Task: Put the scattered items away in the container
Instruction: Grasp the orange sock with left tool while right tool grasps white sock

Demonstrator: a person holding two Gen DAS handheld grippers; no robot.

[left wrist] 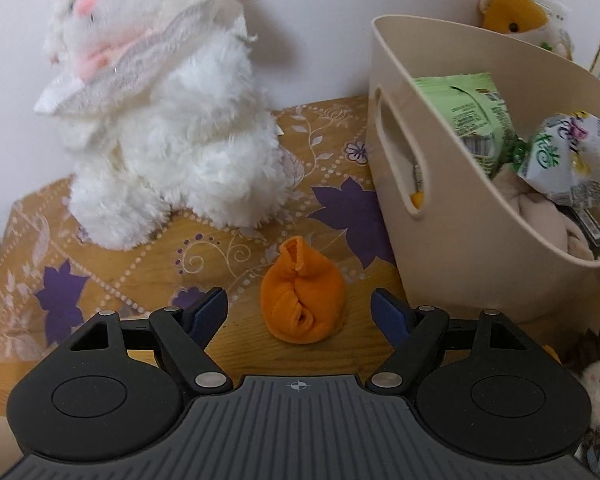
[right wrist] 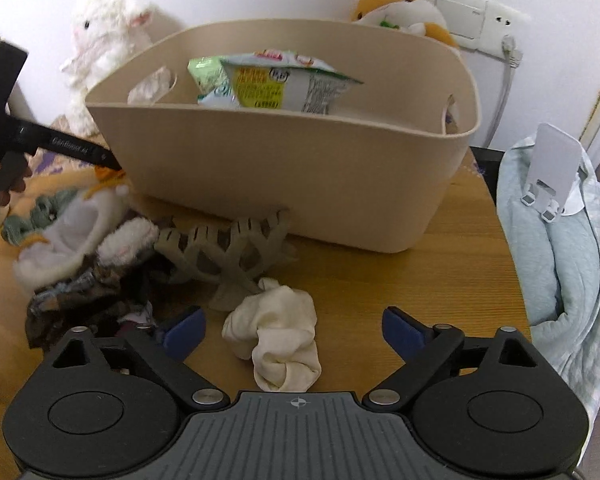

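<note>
Beige container [right wrist: 300,168] toward the table's [right wrist: 440,280] far edge, snack packets [right wrist: 276,84] already inside. White plush rabbit [left wrist: 160,120] upright by the far left corner. Left gripper [left wrist: 298,312] spread wide, empty, orange rolled sock [left wrist: 302,300] lying between the fingertips just beside the container wall. Right gripper [right wrist: 292,332] also wide apart, cream sock [right wrist: 276,340] bunched between its tips near the front edge.

Bin [right wrist: 284,184] rim unobstructed (rabbit [left wrist: 160,120] beside)

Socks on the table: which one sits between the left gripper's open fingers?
The orange balled sock, in front of the left gripper; the cream sock lies before the right gripper.
</note>
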